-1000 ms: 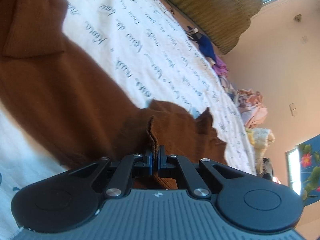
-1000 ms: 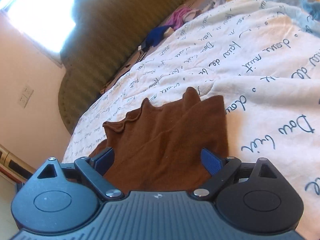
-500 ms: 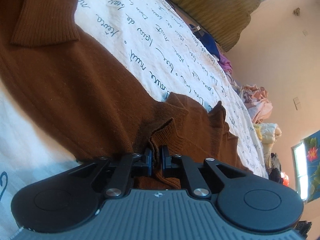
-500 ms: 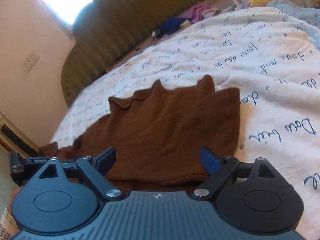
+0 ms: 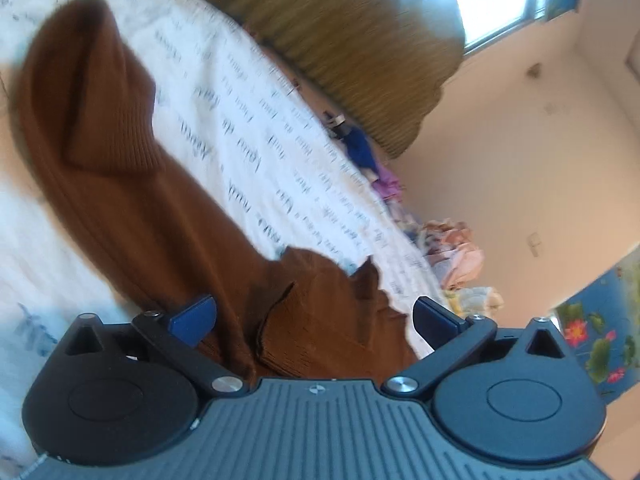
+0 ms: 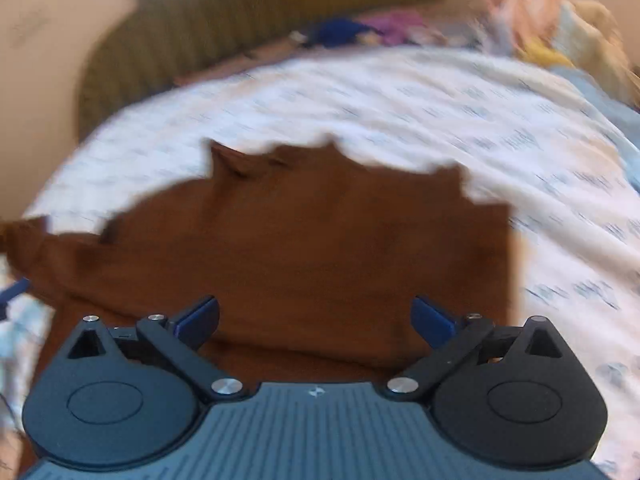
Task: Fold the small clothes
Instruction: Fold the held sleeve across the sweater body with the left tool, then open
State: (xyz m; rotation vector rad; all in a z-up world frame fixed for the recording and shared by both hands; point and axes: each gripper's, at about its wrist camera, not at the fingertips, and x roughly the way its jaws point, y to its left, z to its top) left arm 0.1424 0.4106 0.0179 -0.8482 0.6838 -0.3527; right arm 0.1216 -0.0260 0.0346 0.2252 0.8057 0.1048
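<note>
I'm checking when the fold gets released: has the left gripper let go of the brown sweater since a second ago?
Yes. The left gripper, earlier pinched on the brown sweater, is now open, the knit lying loose on the printed bedsheet.

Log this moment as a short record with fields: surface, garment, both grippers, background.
surface: bed with white sheet printed in script
garment: brown top lying on the sheet, wavy hem at the far side
left gripper: open, over a folded edge of the top
right gripper: open, over the top
background: green headboard, clothes pile
</note>
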